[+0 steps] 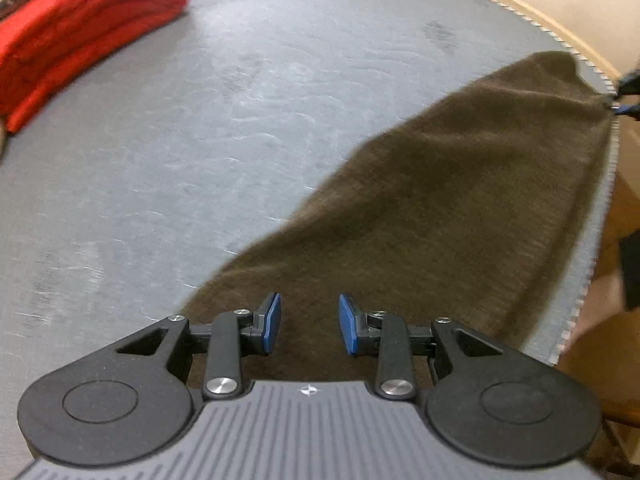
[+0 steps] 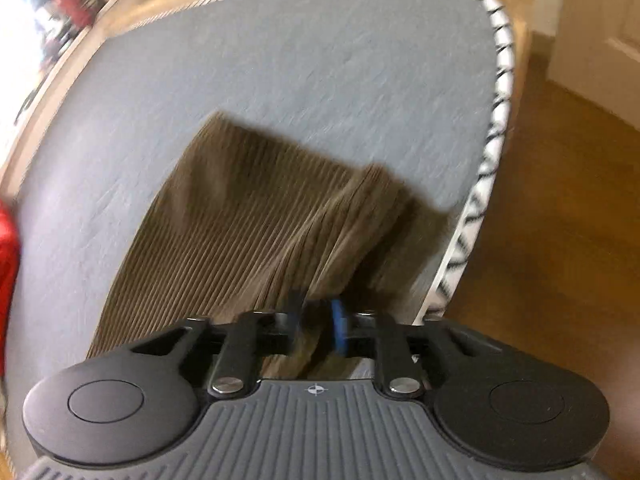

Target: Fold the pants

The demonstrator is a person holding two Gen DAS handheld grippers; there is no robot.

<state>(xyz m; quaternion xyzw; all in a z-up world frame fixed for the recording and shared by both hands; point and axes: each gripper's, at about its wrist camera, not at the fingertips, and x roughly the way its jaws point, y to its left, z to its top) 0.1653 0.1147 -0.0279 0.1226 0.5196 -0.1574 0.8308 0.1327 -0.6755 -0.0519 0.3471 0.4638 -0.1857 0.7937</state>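
Note:
The brown corduroy pants [image 1: 452, 200] lie stretched along the right side of the grey bed [image 1: 200, 140]. My left gripper [image 1: 309, 328] is open just above their near end, with nothing between the blue pads. My right gripper [image 2: 316, 320] is shut on a bunched edge of the pants [image 2: 240, 232] and lifts it, near the bed's right edge. The right gripper also shows small at the far right of the left wrist view [image 1: 626, 96], at the pants' far end.
A folded red garment [image 1: 80, 36] lies at the bed's far left. The bed's striped edge [image 2: 480, 184] borders a wooden floor [image 2: 560, 240] on the right. A wooden frame runs along the far side.

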